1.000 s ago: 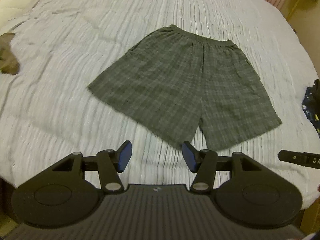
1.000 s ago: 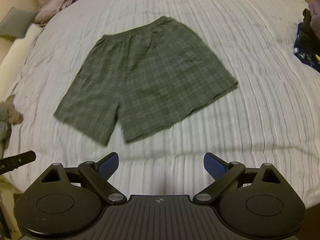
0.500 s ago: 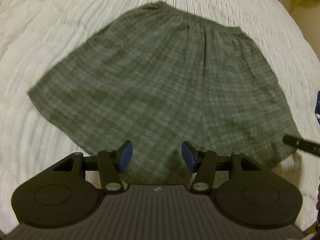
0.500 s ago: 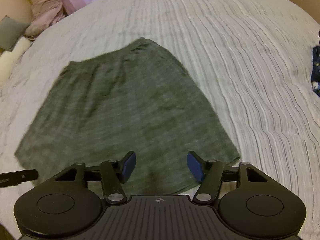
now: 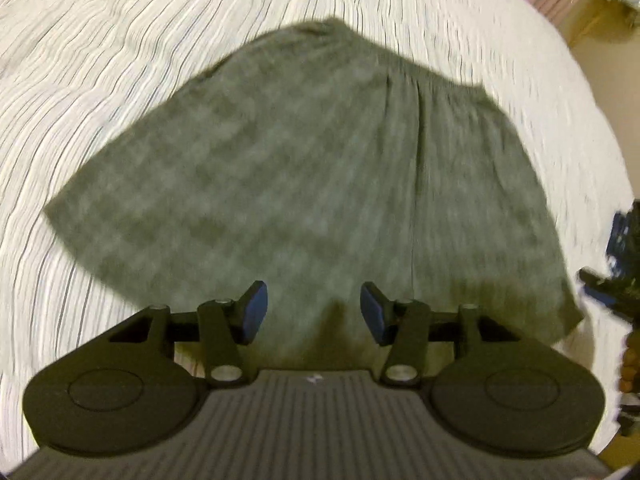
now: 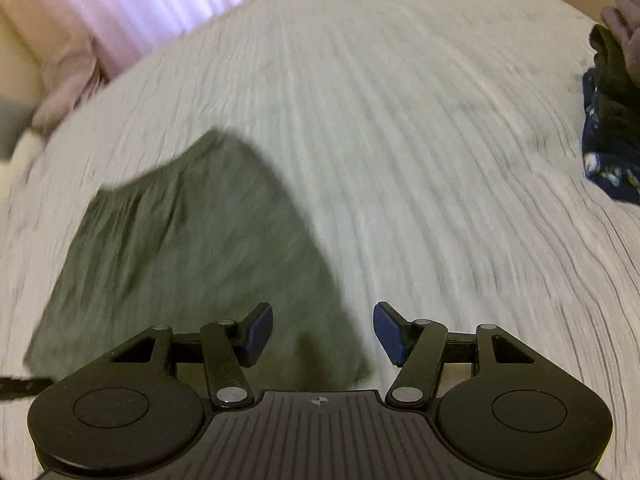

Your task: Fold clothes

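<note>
Closer now than a second ago, both tools low over the near hem. Left gripper [image 5: 313, 312] at bottom centre of its view, jaws apart but narrowing, only the hem of the shorts [image 5: 312, 184] behind the gap, nothing pinched. Right gripper [image 6: 323, 334] likewise lower, jaws apart and empty, set over the hem corner at lower centre of its frame, cloth under one pad, bed [image 6: 440, 200] under the other. Shorts flat on the bed, much larger in frame than before, waistband toward the top. Navy cloth [image 6: 608, 160] at far right. Probably the approach to grasping the hem for a first fold; no fold made yet.
</note>
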Tool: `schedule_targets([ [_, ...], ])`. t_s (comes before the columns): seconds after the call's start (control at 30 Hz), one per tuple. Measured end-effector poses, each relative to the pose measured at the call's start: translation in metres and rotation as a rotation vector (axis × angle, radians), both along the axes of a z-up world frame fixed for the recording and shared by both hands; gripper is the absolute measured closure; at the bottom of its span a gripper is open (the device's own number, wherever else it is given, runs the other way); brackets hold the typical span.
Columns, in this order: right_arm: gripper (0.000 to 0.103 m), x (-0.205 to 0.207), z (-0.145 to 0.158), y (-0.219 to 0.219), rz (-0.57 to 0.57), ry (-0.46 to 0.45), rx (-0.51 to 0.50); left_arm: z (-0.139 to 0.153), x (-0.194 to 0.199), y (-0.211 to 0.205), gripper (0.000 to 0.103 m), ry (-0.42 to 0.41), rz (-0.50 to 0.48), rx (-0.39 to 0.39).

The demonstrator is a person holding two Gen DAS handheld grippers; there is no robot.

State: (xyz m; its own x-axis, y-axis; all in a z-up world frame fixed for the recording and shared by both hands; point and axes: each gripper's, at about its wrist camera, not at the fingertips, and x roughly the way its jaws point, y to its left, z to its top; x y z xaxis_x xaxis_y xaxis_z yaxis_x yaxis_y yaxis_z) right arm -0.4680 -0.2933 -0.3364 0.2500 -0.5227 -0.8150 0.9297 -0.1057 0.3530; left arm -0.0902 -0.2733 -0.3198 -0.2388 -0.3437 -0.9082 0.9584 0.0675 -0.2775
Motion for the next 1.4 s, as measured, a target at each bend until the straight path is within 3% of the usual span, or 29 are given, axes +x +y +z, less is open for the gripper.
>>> schedule_targets([
  [0.17,0.043,-0.030,-0.046,-0.022,-0.059,-0.194,0.022,-0.005,0.019,-0.027,0.056,0.066,0.002,-0.024],
  [0.37,0.043,-0.043,-0.052,-0.009,-0.114,-0.323,0.013,-0.022,0.054,-0.034,0.056,0.105,0.007,0.004],
  [0.43,0.061,-0.037,-0.052,-0.007,-0.135,-0.334,0.022,-0.026,0.069,-0.037,0.056,0.111,0.010,0.022],
  [0.47,0.083,-0.034,-0.053,-0.008,-0.150,-0.350,0.043,-0.026,0.077,-0.038,0.056,0.113,0.004,0.024],
  [0.5,0.096,-0.029,-0.055,-0.011,-0.161,-0.356,0.065,-0.025,0.085,-0.040,0.056,0.114,-0.003,0.025],
  [0.6,0.100,-0.007,-0.040,-0.021,-0.181,-0.217,0.077,-0.022,0.112,-0.043,0.056,0.119,-0.022,0.024],
  [0.73,0.101,0.056,0.016,-0.026,-0.185,0.049,0.034,-0.015,0.154,-0.051,0.056,0.118,-0.018,0.021],
  [0.83,0.101,0.154,0.060,-0.028,-0.029,0.368,-0.056,-0.010,0.181,-0.056,0.056,0.126,-0.010,0.020],
  [0.9,0.101,0.232,0.074,-0.020,0.113,0.472,-0.132,-0.008,0.196,-0.058,0.056,0.127,-0.018,0.016],
  [0.97,0.101,0.300,0.075,-0.007,0.251,0.517,-0.179,-0.007,0.206,-0.059,0.056,0.125,-0.035,0.014],
  [1.07,0.100,0.382,0.054,0.012,0.407,0.522,-0.198,-0.008,0.216,-0.058,0.056,0.122,-0.050,0.013],
  [1.17,0.100,0.422,0.016,0.018,0.524,0.520,-0.060,-0.015,0.220,-0.055,0.056,0.126,-0.054,0.029],
  [1.23,0.099,0.423,0.008,0.025,0.549,0.496,-0.015,-0.018,0.217,-0.052,0.056,0.133,-0.065,0.037],
  [1.27,0.098,0.418,0.010,0.030,0.541,0.470,-0.021,-0.020,0.215,-0.051,0.056,0.136,-0.071,0.041],
  [1.37,0.021,0.387,0.026,0.040,0.473,0.399,-0.040,-0.022,0.204,-0.051,0.056,0.149,-0.085,0.051],
  [1.4,0.022,0.375,0.032,0.041,0.431,0.376,-0.044,-0.022,0.199,-0.053,0.057,0.162,-0.095,0.050],
])
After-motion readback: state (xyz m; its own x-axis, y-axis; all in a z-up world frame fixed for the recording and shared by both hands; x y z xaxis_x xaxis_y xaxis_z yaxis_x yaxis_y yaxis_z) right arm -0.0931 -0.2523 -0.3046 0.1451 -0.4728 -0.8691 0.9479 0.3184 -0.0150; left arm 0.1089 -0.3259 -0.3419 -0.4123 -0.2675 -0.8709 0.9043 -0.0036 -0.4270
